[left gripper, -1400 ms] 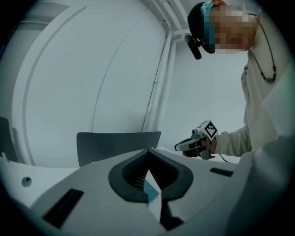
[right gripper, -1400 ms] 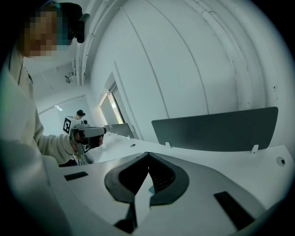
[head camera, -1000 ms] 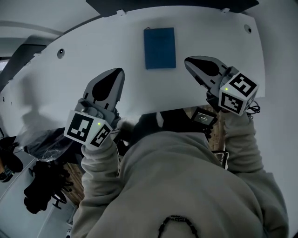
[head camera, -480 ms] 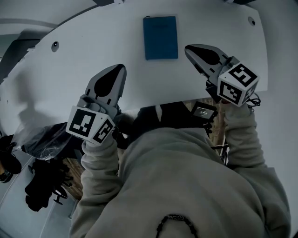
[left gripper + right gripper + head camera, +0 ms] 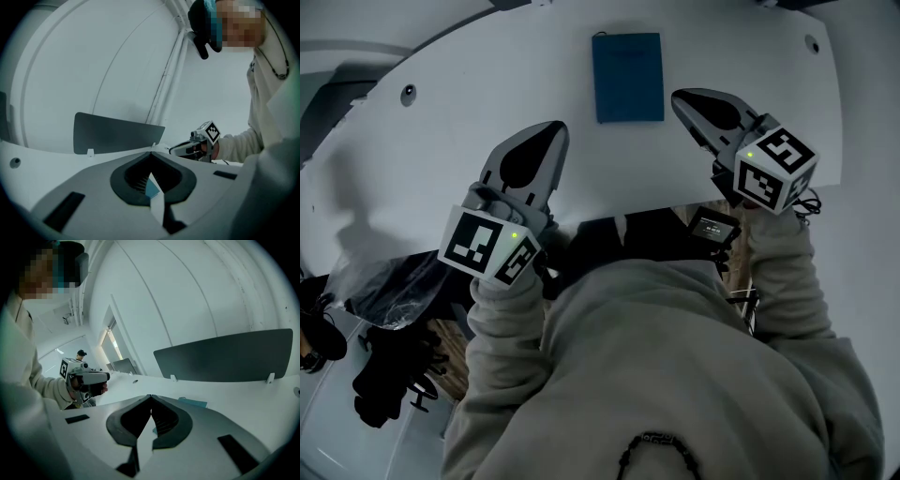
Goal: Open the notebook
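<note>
Lying closed on white table point(image 5: 469, 103): blue notebook point(image 5: 628, 77) | left gripper point(image 5: 556, 127) pressed together | right gripper point(image 5: 677, 96) pressed together

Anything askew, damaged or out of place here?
Nothing stands out. The blue notebook lies closed and flat on the white table; the left gripper and right gripper are shut and apart from it.

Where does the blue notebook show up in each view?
Head view: the notebook lies closed at top centre on the white desk.
Left gripper view: only a blue sliver at low centre, seen through the gap behind the left gripper tips.
Right gripper view: a thin teal strip just right of centre.
Shared landmark: the desk; both gripper views also show the dark screen at its far edge.
</note>
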The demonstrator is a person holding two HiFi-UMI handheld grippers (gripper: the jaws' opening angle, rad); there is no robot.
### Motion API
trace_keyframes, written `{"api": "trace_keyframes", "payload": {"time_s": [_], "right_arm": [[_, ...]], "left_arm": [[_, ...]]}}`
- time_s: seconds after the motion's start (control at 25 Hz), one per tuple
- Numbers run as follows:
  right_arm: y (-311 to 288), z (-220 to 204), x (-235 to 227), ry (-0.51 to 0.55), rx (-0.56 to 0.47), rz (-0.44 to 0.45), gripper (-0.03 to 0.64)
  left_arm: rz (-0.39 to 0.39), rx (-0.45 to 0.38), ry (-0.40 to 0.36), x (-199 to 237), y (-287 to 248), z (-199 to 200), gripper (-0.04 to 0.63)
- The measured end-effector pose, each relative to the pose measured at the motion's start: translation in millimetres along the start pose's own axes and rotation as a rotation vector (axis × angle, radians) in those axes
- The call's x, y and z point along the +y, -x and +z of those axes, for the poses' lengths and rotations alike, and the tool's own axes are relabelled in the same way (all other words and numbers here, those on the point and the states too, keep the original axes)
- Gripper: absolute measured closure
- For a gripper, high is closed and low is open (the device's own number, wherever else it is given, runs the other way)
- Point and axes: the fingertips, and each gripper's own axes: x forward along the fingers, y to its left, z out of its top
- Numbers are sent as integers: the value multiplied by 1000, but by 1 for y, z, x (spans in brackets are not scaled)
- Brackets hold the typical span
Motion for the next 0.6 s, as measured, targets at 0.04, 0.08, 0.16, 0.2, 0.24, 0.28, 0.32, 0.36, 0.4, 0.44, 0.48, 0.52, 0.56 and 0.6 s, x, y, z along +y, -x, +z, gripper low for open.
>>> {"api": "trace_keyframes", "payload": {"time_s": [0.04,0.08,0.16,0.2,0.24,0.28,0.32,0.36,0.4,0.44,0.48,0.52,0.56,0.6], "right_arm": [[-4,-1,-1,0,3,2,595],[-8,-2,-2,0,6,1,595],[-13,-3,-6,-6,8,-1,595],[-15,-4,-8,-10,10,-1,595],[-16,-5,-11,-14,13,0,595],[-18,-6,-13,-20,16,3,595],[-20,-6,-14,-25,19,6,595],[-22,-8,-15,-31,22,11,595],[-24,-9,-16,-36,26,14,595],[-24,-11,-18,-40,30,16,595],[-23,-13,-21,-45,34,17,595],[-22,-14,-25,-50,38,16,595],[-20,-15,-27,-55,42,15,595],[-21,-15,-29,-58,47,16,595]], "left_arm": [[-5,0,2,3,-2,-1,597],[-10,0,6,5,-5,-2,597],[-19,2,19,7,-11,-4,597],[-22,4,30,8,-14,-5,597],[-24,5,44,9,-18,-6,597],[-26,5,58,9,-22,-7,597],[-30,6,65,8,-25,-7,597],[-34,10,64,6,-29,-7,597],[-40,16,59,5,-32,-7,597],[-45,21,55,2,-36,-7,597],[-51,26,54,-1,-40,-7,597],[-58,31,56,-4,-44,-7,597],[-65,36,59,-7,-48,-8,597],[-72,40,63,-9,-50,-9,597]]}}
